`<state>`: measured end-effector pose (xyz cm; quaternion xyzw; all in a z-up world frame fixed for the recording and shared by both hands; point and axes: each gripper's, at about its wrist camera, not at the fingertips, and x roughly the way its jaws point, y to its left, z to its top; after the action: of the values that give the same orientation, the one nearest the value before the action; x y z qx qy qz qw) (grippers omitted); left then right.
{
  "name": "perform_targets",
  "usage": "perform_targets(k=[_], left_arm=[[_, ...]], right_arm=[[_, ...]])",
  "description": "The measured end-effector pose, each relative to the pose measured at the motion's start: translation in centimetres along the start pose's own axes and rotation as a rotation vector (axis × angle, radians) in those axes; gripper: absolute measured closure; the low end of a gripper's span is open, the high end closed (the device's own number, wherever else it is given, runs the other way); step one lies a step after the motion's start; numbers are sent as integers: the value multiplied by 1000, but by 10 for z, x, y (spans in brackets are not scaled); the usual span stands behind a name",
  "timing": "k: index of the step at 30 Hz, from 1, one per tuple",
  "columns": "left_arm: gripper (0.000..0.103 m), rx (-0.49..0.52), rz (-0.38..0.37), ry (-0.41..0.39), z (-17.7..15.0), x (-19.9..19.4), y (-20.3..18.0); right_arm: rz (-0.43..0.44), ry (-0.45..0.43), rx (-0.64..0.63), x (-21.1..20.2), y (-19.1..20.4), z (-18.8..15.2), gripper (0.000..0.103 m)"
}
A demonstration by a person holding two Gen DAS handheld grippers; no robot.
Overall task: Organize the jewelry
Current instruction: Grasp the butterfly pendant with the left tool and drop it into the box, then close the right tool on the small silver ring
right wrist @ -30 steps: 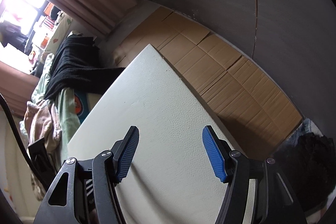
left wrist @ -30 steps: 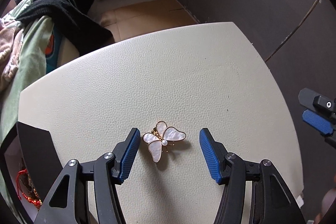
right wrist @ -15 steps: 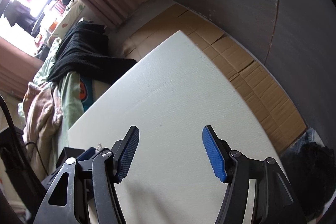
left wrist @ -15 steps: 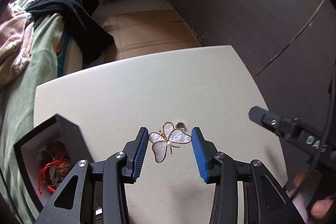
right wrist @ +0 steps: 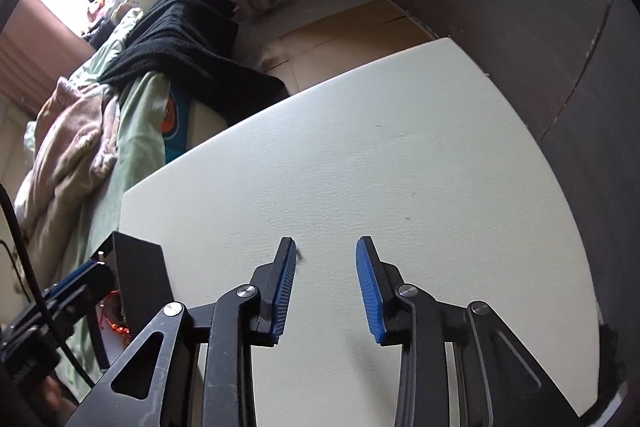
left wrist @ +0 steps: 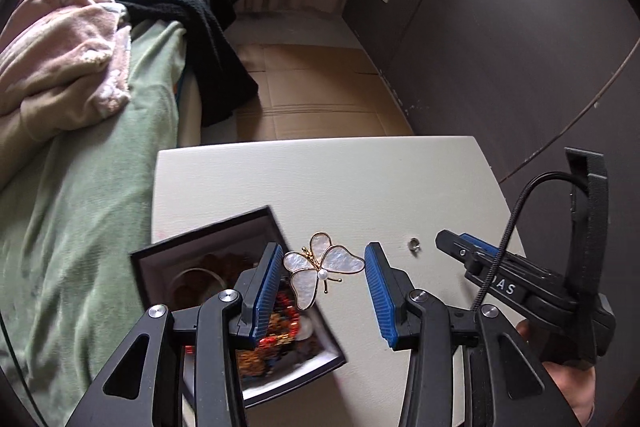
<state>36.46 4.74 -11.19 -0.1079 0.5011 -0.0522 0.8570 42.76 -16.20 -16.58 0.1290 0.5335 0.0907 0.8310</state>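
My left gripper (left wrist: 322,261) is shut on a butterfly brooch (left wrist: 320,273) with pearly white wings and a gold rim, held in the air at the right edge of an open black jewelry box (left wrist: 208,239). The box holds red beads and bangles; it also shows in the right wrist view (right wrist: 140,267). A small silver ring (left wrist: 413,245) lies on the white table (left wrist: 340,179) to the right. My right gripper (right wrist: 326,259) is open and empty over the table; it shows in the left wrist view (left wrist: 472,247) near the ring.
A bed with green, pink and black bedding (left wrist: 100,87) lies left of the table. Cardboard floor (left wrist: 312,95) and a dark wall (left wrist: 500,27) lie beyond. The table's far and right edges (right wrist: 560,187) are close to the wall.
My left gripper closed on the brooch, lifted it off the table and carried it left to the box edge. My right gripper narrowed a little and moved in over the table.
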Motion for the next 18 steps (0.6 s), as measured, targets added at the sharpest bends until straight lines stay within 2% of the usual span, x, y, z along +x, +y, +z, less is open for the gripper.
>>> perform_targets(k=[6,10,16,17,18], left_arm=[[59,-34,16,-10,-4,-11,26],[59,-49,24,-6,-8,-14,40],[59,-68,29,6,-11,-14,58],[59,-71,30,8,-11,-14,60],[59,-76,30,8,-11,-15,62]], right_arm=[[-60,17,-121,15,26,-3,70],[-82,42,-159,24,33,-6,70],[-166,41,-244,33,48,-6,71],[-188,41,-263,34,51,-7,73],[-205,44,-273,34,52,-6,82]])
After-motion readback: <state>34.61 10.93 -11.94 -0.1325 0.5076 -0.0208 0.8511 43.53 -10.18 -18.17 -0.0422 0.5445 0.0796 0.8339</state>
